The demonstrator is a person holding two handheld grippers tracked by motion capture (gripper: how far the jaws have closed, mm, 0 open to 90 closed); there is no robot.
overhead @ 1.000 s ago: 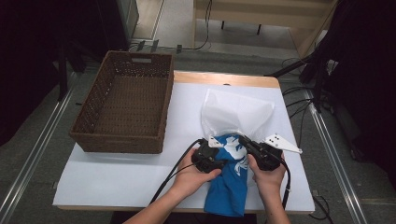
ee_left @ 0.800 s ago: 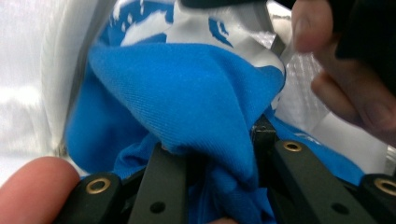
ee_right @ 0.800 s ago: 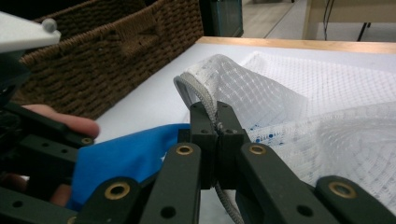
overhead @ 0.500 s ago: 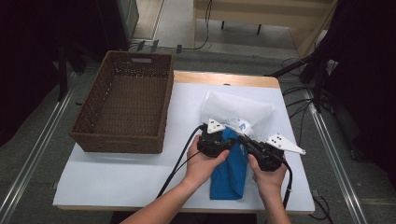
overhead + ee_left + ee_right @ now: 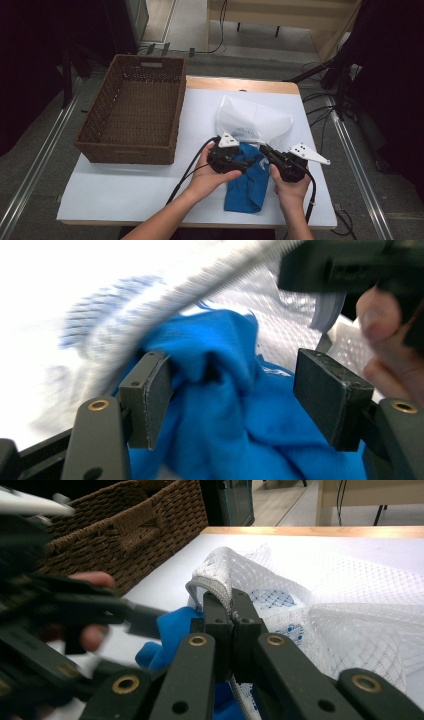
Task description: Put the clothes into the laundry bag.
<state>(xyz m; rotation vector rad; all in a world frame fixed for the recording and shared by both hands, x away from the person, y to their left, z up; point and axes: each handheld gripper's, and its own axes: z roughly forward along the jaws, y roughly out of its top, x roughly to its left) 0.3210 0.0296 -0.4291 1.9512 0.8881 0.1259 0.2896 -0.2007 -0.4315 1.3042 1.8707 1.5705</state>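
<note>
blue cloth at the mesh bag's mouth
right gripper (image 5: 232,611) fingers pinch the bag (image 5: 252,119) rim; left gripper (image 5: 240,400) fingers stand wide around the cloth (image 5: 225,405) on the table (image 5: 150,182).

You won't find a word, number or brand here that can be read. The white mesh bag (image 5: 320,605) carries blue printed marks (image 5: 272,599), but they are too small and blurred under the netting to make out.

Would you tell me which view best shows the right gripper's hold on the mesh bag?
The right gripper view: the right gripper is shut on the mesh bag rim. The high view shows both small; the left gripper view shows blurred mesh.
</note>
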